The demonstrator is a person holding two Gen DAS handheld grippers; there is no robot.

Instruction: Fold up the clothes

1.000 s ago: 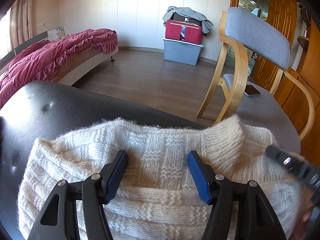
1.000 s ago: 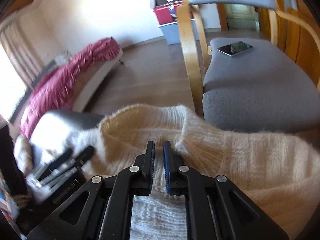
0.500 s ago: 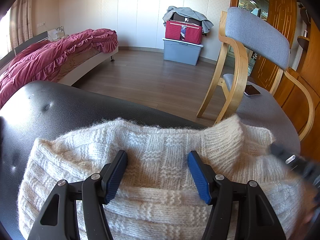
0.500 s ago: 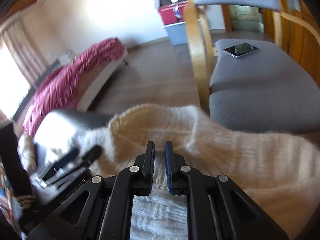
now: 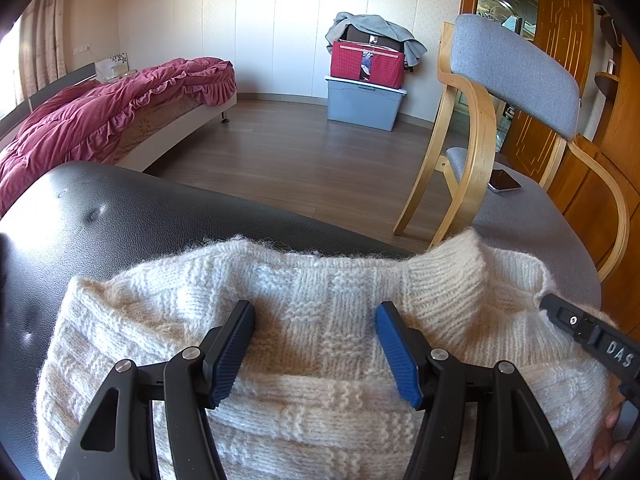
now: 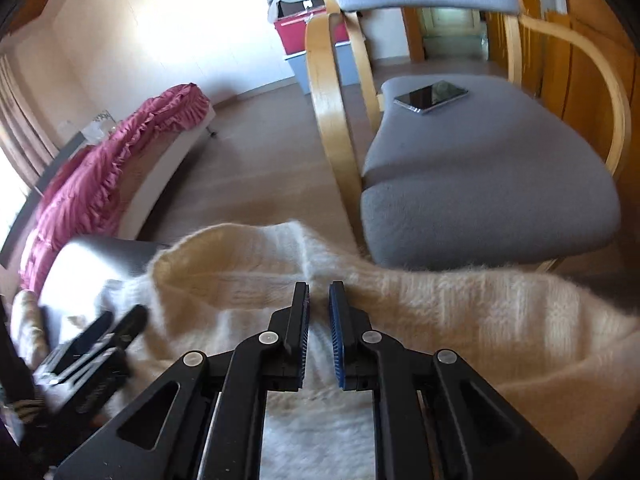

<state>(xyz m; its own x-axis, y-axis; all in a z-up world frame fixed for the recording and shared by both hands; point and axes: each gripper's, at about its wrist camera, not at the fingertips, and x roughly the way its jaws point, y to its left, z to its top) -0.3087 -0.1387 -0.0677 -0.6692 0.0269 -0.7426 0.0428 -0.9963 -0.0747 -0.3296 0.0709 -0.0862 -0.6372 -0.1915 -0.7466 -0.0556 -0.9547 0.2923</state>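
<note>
Lying across the lower frame on a black cushion [image 5: 120, 216], the cream sweater [image 5: 320, 320] is mid-fold. The left gripper [image 5: 316, 344] rests on the knit with jaws spread wide, likely pinning it flat. The right gripper [image 6: 319, 320], lower centre, has jaws nearly together, apparently pinching a raised ridge of knit to carry it over.

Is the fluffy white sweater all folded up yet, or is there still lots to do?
Not yet. The cream knit sweater already has one layer doubled over on the black cushion. In hand: the right gripper is pinching a raised fold of it, fingers nearly closed. The left gripper is open over the middle, gripping nothing. Left: laying that fold down and tidying it into a neat stack.
</note>
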